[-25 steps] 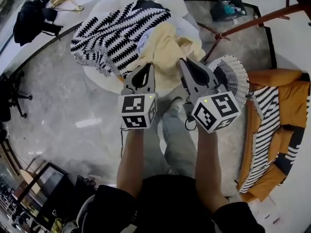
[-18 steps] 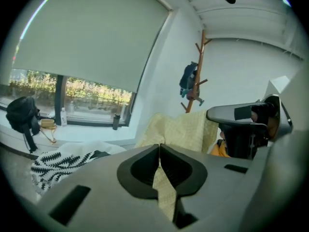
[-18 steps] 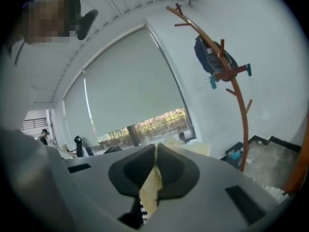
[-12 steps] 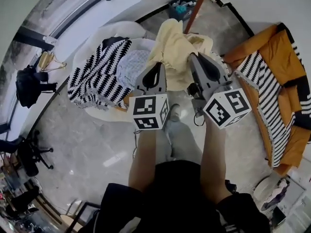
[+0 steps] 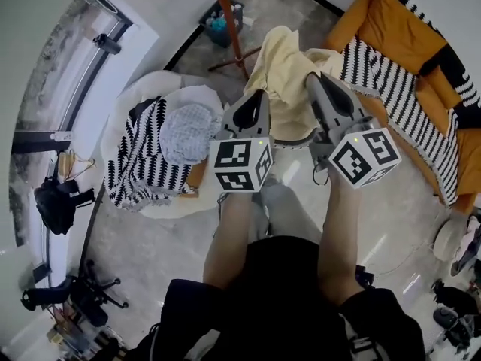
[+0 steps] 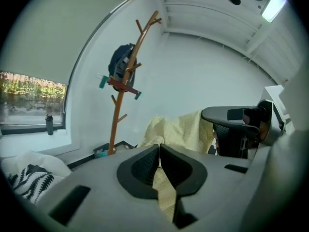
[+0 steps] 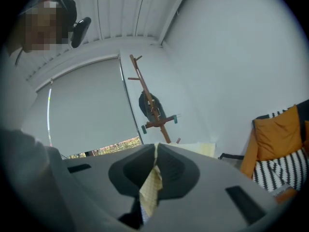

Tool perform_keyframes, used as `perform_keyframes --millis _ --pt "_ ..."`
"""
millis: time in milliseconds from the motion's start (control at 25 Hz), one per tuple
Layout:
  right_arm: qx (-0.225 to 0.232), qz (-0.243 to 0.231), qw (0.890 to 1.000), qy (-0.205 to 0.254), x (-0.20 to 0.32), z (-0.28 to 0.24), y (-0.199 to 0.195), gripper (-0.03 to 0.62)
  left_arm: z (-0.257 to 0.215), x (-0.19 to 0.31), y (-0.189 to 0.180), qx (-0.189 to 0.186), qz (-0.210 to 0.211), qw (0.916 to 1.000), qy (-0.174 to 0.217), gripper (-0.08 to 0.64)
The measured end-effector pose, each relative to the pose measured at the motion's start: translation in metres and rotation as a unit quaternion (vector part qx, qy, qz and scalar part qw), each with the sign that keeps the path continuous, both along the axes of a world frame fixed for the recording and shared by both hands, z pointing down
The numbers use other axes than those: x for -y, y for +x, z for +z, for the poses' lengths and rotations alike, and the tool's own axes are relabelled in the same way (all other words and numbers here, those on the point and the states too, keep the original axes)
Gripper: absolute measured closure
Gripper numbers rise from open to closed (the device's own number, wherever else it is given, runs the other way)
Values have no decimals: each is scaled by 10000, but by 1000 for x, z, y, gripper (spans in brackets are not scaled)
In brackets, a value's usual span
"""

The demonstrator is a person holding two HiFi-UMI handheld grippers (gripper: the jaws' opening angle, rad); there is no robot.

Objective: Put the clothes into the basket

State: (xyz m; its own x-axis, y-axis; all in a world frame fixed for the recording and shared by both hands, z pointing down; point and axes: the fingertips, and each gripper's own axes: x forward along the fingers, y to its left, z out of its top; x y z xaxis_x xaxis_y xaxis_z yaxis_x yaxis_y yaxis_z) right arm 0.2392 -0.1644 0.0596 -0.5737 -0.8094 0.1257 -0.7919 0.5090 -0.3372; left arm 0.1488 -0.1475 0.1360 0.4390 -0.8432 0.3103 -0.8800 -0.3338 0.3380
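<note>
A pale yellow garment (image 5: 282,70) hangs lifted in front of me, held at two spots. My left gripper (image 5: 258,100) is shut on one edge of it. My right gripper (image 5: 314,80) is shut on another. In the left gripper view a strip of the yellow cloth (image 6: 165,197) runs between the closed jaws (image 6: 160,146), and the rest of it rises ahead. In the right gripper view a yellow strip (image 7: 150,187) is pinched the same way by the right gripper (image 7: 155,146). A curved pale rim (image 5: 293,140), perhaps the basket's, shows under the garment.
A white round cushion (image 5: 124,115) at the left carries a black-and-white zigzag cloth (image 5: 139,160) and a pale checked garment (image 5: 188,130). A wooden coat stand (image 5: 229,21) rises ahead. An orange sofa (image 5: 402,25) with a striped throw (image 5: 391,89) stands at the right. A black chair (image 6: 236,129) is close by.
Both grippers have risen with the yellow garment, lifting it off the white cushion and carrying it right, toward the coat stand and sofa. Both stayed shut.
</note>
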Motion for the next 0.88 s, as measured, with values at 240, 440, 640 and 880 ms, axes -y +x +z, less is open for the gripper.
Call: perform_keyframes --millis 240,440,640,880 --pt "-134 566 9976 -389 8 45 60 571 47 13 53 88 604 9973 -417 543" --pt "-383 716 9905 -1114 4 125 88 571 117 14 75 395 837 9909 -977 543" --pt "-237 747 9764 -2014 -4 210 102 571 196 14 86 716 991 9802 -1559 543" --pt "-719 885 9530 -2806 -14 315 116 569 280 14 89 674 891 9724 -2048 543"
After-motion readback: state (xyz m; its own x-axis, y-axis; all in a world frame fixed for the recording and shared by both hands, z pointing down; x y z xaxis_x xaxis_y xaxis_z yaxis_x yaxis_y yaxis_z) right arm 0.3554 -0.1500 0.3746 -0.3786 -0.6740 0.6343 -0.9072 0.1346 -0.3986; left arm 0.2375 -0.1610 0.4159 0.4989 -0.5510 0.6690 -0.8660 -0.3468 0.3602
